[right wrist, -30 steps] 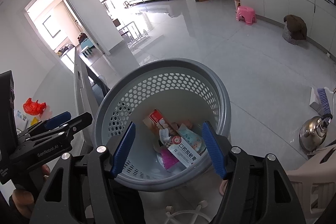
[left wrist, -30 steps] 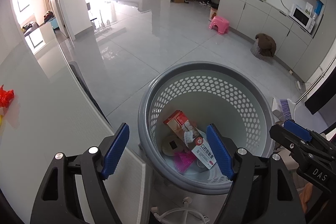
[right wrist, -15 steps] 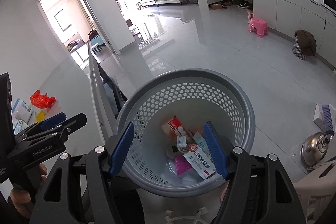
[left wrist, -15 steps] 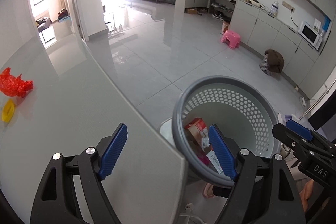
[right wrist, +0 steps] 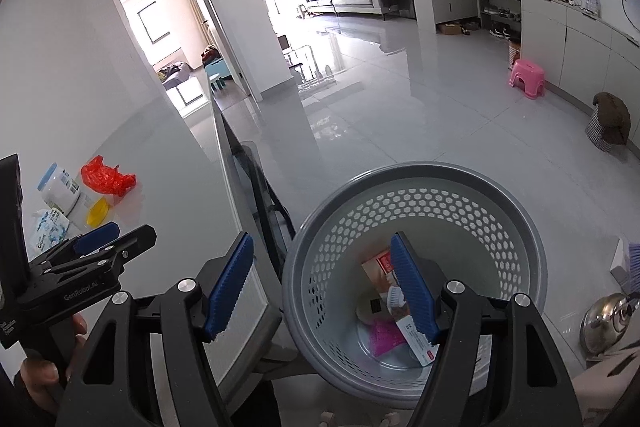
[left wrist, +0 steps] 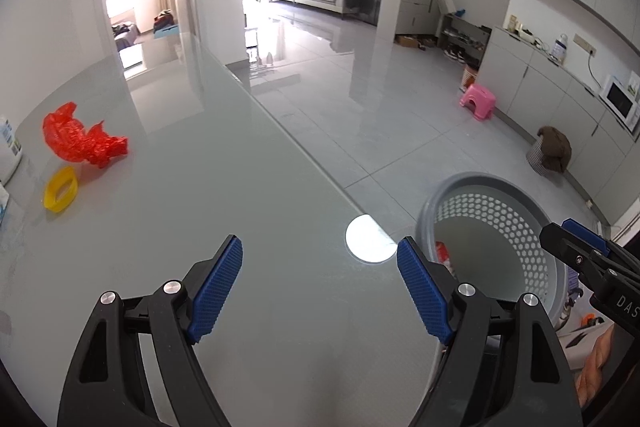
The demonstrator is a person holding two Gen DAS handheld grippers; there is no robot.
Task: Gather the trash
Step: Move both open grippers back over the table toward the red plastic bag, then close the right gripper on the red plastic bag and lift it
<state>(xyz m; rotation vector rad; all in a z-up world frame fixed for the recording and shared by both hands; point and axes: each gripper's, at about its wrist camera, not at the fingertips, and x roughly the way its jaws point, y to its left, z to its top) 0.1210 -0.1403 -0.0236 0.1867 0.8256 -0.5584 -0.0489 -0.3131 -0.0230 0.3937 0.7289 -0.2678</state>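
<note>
Both tools (left wrist: 319, 287) (right wrist: 322, 291) empty, apparently.

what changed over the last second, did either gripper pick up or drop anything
Both grippers swung from over the grey basket toward the table: the left gripper now hangs over the tabletop, and the right gripper straddles the table edge and basket rim. The right jaws have just been opening. Both are empty; nothing was taken or dropped. The trash in the basket, the red bag and the yellow ring stayed put.
</note>
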